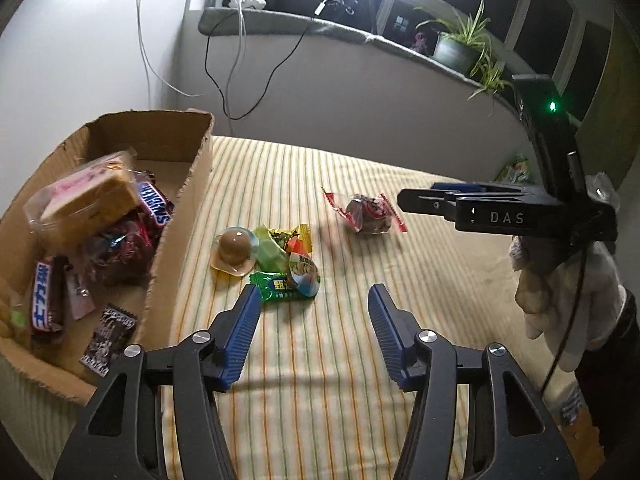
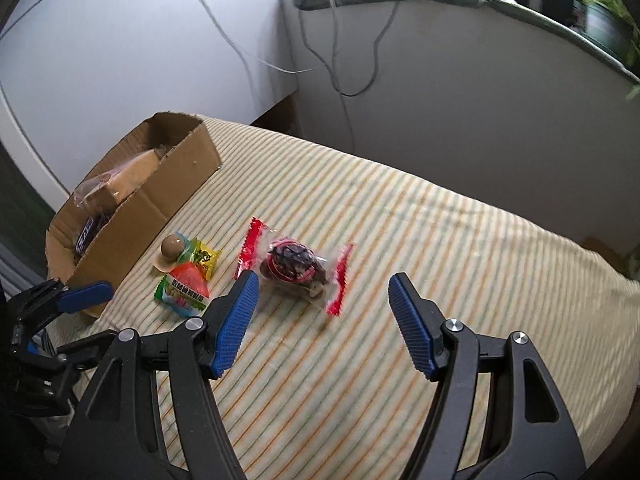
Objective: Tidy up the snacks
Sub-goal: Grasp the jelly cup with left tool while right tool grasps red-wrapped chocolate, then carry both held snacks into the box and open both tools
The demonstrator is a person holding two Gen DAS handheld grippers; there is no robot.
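Start from the striped desk point(image 2: 400, 240): it carries everything, and most of its surface is bare. At its far left corner sits the cardboard box point(image 1: 192, 184), already holding a wrapped cake slice point(image 1: 88, 204), chocolate bars and smaller packets, so that is where the loose snacks should end up.

Your right gripper point(image 2: 320, 308) is angled down just short of the clear packet with red crimped ends point(image 2: 296, 266), jaws spread and empty. I'd take that one first. Bring the jaws over its bulging middle, not the flat red ends, which would likely slip or fold, and close only once both pads flank the lump.

Your left gripper point(image 1: 312, 320) also has released jaws with nothing between them, and it faces the small cluster beside the box wall: a green packet point(image 1: 276, 290), a yellow-green wrapper point(image 1: 280, 240) and the round jelly cup point(image 1: 234, 250), all touching or overlapping. Pick one piece at a time from the near edge; the green packet looks easiest. Keep your two grippers apart while lifting over the box rim.
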